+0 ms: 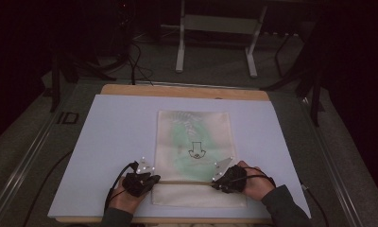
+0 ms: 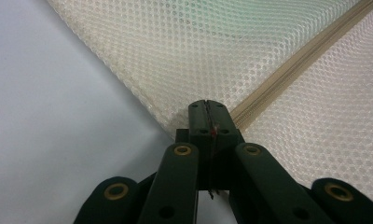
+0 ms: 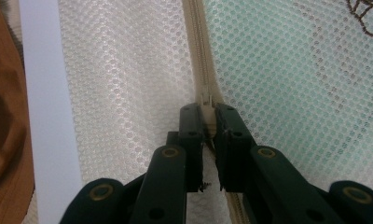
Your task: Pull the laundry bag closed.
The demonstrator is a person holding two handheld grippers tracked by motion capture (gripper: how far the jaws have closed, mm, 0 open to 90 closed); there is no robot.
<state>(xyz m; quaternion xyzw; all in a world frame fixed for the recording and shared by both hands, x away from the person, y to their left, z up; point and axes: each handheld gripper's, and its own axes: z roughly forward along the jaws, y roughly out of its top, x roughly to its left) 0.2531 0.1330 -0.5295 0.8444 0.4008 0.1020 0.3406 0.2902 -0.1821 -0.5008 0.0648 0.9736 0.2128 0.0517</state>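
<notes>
Lying on the desk (image 1: 253, 94): white sheet (image 1: 116, 142) covering most of the wooden top. Resting flat on that sheet, centre and toward the near edge: cream mesh zipper bag (image 1: 195, 137), something pale green showing through the mesh, small dark drawing on it (image 1: 195, 150). Running across the bag near its near end: beige zipper (image 1: 184, 181), from one pair of tongs to the other. Sitting at the bag's left edge, at the zipper's end: left tongs (image 2: 207, 109), clenched, jaws meeting tip to tip, pinching the bag's edge there; how much fabric between them, cannot tell. Sitting at the bag's right side, on the zipper line: right tongs (image 3: 208, 116), clamping on the zipper slider (image 3: 206, 103), which is poking out between the jaw tips. Holding both tools from the near edge: two hands, left (image 1: 123, 196) and right (image 1: 257, 185).
</notes>
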